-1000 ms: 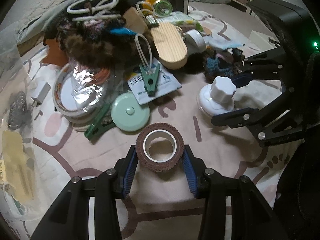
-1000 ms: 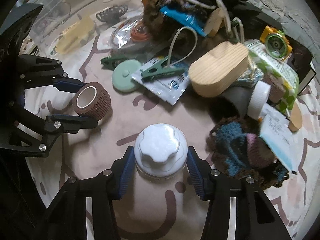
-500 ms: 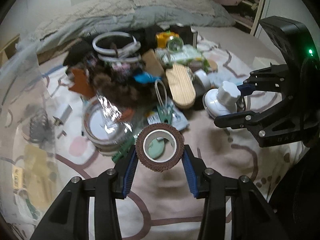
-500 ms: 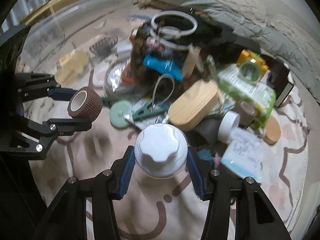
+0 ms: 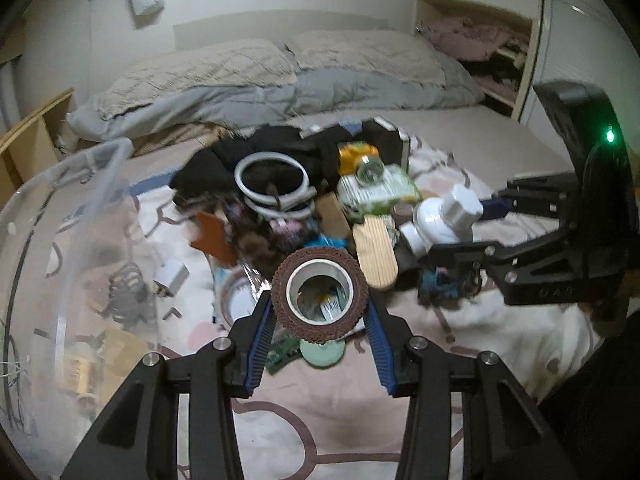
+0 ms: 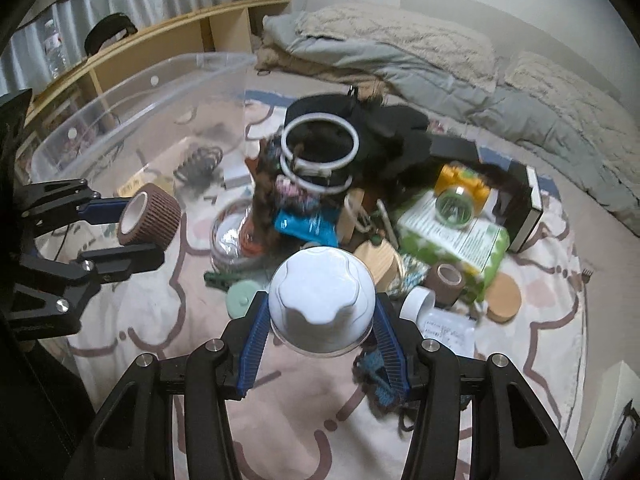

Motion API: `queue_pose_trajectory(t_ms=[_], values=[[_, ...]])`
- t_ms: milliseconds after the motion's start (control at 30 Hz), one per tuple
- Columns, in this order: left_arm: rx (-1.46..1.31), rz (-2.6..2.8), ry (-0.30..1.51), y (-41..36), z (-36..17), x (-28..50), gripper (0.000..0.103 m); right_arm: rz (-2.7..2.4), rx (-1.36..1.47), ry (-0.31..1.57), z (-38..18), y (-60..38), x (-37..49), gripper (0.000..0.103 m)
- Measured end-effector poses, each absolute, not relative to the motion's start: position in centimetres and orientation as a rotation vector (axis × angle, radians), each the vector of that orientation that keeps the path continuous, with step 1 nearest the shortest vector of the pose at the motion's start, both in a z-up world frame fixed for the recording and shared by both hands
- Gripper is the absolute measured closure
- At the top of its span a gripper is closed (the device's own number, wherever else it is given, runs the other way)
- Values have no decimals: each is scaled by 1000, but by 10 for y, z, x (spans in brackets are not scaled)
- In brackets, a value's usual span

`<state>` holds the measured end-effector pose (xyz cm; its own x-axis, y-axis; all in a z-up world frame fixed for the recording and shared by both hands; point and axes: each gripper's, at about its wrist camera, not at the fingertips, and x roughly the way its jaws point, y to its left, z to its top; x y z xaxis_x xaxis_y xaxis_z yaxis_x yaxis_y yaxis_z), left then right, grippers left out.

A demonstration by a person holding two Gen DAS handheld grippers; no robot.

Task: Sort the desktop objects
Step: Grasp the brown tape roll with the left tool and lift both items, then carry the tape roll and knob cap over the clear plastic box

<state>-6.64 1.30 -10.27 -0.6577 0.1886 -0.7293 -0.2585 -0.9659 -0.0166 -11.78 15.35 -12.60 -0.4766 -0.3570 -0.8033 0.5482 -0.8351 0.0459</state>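
My left gripper (image 5: 320, 312) fingers (image 5: 262, 330) are clamped on the brown tape roll (image 5: 319, 294), held in the air above the patterned blanket (image 5: 320, 420). My right gripper (image 6: 322, 334) fingers grasp the white knobbed jar (image 6: 321, 300), also aloft. The clutter pile (image 6: 320, 184) lies beyond, clear plastic bin (image 6: 132, 92) to its left.

dim indoor light, heavy fisheye vignette at corners, motion blur on clutter, glare on clear plastic storage bin (image 6: 132, 92).
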Motion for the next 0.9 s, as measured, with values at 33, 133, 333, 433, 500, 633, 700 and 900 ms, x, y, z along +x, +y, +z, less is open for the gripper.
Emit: queue_pose_trajectory(t_ms=[33,133,333,433,500,633,700,900], values=[[-1135,2669,127,12,-96,-66,59,-2308,1171,292,-122,152,-118,51],[-1097,2710,138,10,-81,-65,59,-2320,1135,282,-110,147,-117,51],[-1064,2777,141,6,-53,-67,59,-2312,1077,275,-90,138,-116,51],[-1025,2822,113,-1,-35,-68,59,-2323,1046,279,-81,134,-116,51],[-996,2861,100,-7,-22,-68,59,-2328,1027,272,-74,131,-117,51],[-948,2942,69,-25,-4,-67,59,-2337,994,281,-60,121,-121,51],[-933,2981,68,-34,2,-66,59,-2342,981,283,-53,113,-125,51],[-905,3096,15,-72,16,-61,59,-2344,942,282,-36,80,-138,51]])
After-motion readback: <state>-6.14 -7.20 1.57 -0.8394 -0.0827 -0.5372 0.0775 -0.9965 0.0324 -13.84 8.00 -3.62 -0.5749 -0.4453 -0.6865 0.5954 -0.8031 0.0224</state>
